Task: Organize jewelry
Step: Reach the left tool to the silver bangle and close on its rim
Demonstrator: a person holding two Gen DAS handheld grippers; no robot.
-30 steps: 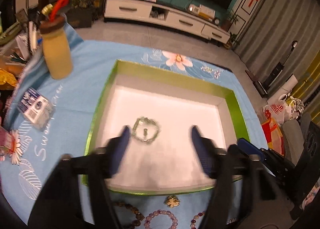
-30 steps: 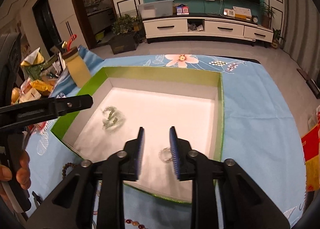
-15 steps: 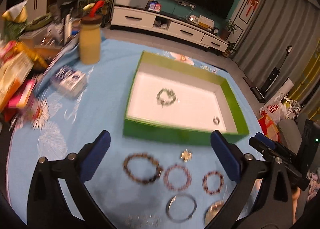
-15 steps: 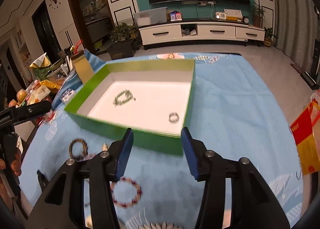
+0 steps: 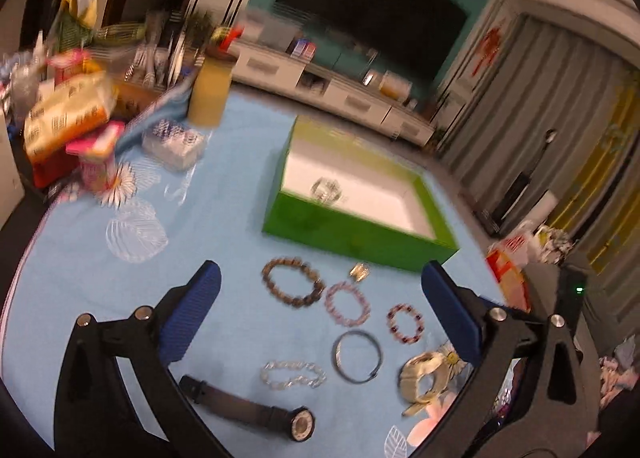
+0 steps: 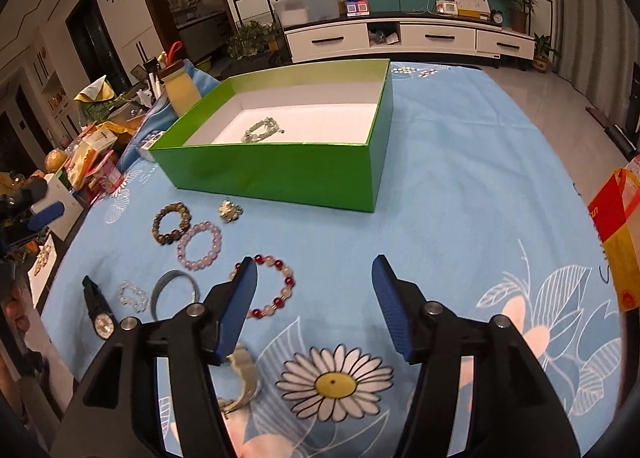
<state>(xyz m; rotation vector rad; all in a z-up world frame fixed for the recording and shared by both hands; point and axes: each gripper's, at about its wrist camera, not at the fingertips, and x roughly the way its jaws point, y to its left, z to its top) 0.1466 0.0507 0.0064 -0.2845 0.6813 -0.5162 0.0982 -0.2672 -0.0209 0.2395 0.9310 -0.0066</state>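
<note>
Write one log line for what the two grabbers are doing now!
left gripper: open, empty | right gripper: open, empty | green box: holds green bracelet

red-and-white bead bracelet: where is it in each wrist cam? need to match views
Left wrist: red-and-white bead bracelet lower right of centre, flat on the cloth, just left of the gripper's right finger.
Right wrist: same bracelet lower left of centre, partly behind the gripper's left finger.
Shared landmark: green box.
</note>
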